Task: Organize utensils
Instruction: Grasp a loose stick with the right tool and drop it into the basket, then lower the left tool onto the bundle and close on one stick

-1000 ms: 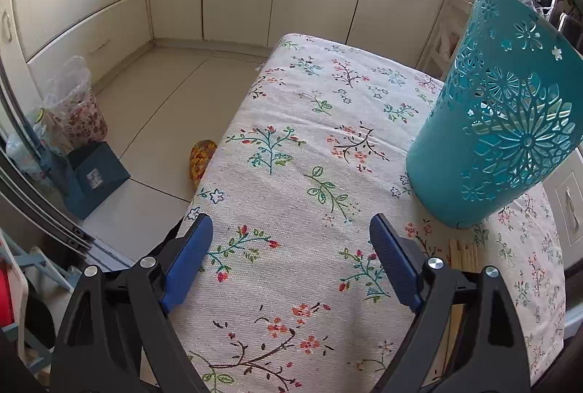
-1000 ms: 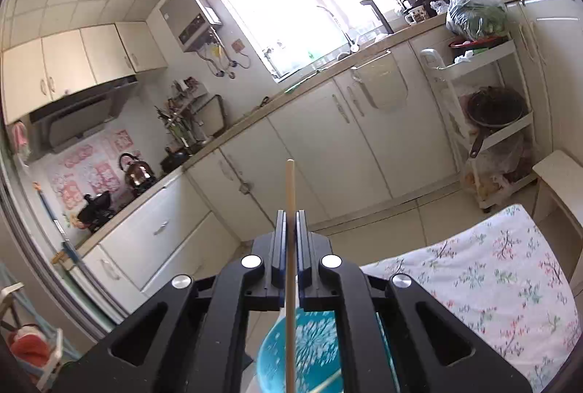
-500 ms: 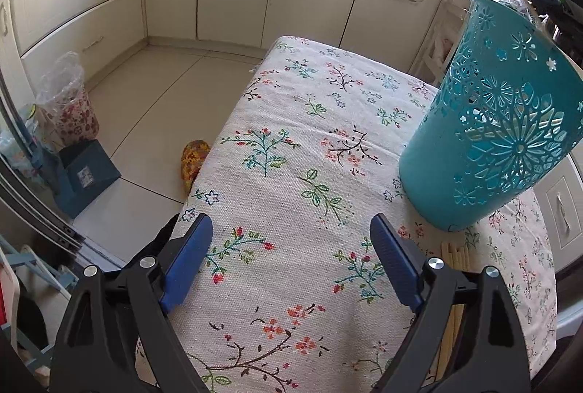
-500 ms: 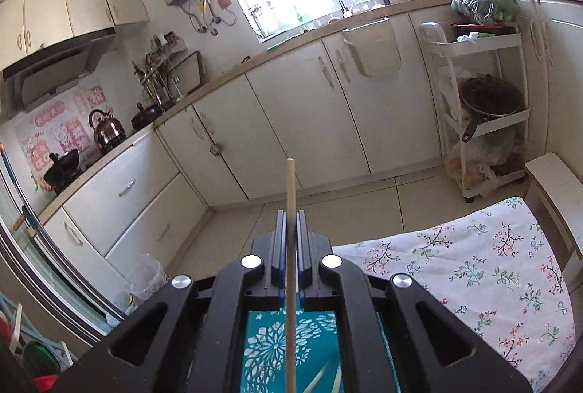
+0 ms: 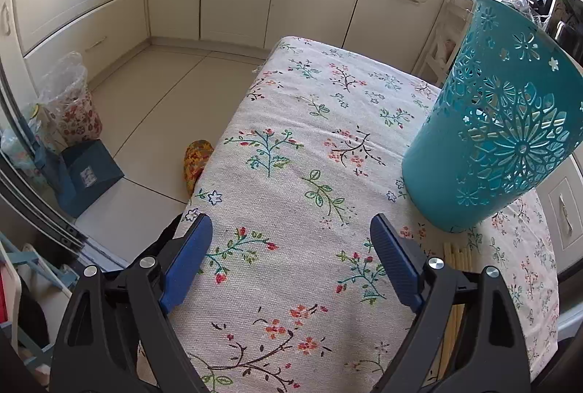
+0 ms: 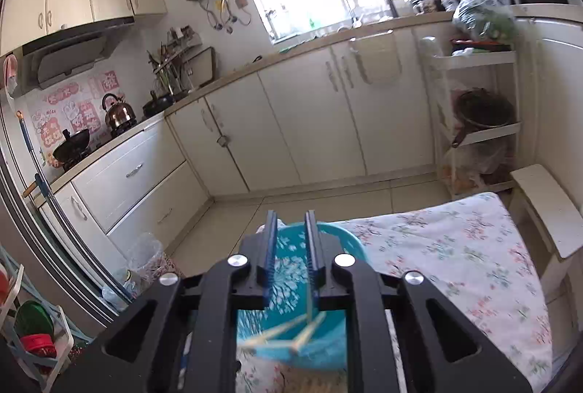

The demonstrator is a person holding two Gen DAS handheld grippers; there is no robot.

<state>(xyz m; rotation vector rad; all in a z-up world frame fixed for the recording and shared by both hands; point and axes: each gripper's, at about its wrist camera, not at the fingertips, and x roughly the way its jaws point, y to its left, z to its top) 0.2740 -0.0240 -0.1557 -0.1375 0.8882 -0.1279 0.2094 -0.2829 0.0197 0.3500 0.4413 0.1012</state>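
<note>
Hovering over the mouth of the teal plastic utensil holder with cut-out flower patterns (image 6: 291, 312), the right gripper (image 6: 290, 258) has just been opening its jaws, which now stand a little apart with nothing pinched between them; a thin pale wooden chopstick (image 6: 310, 298) shows blurred just below the right-hand pad, apparently dropping to join the other pale sticks lying crossed in the holder's bottom; the left gripper (image 5: 291, 261) hangs above the floral cotton tablecloth (image 5: 291, 145) with its blue pads spread wide and empty; just beside its right finger, near the holder's base, a small bundle of loose wooden chopsticks (image 5: 455, 258) lies flat on the cloth, partly hidden behind the gripper's frame; these sticks look light, stiff and smooth, so they will probably roll or swivel if pinched at one end; taking one near its middle, across its width, seems the surest hold; being slender and lying close together, they may come up in twos; the tall holder looks light as well and could tip if a stick strikes its rim.
</note>
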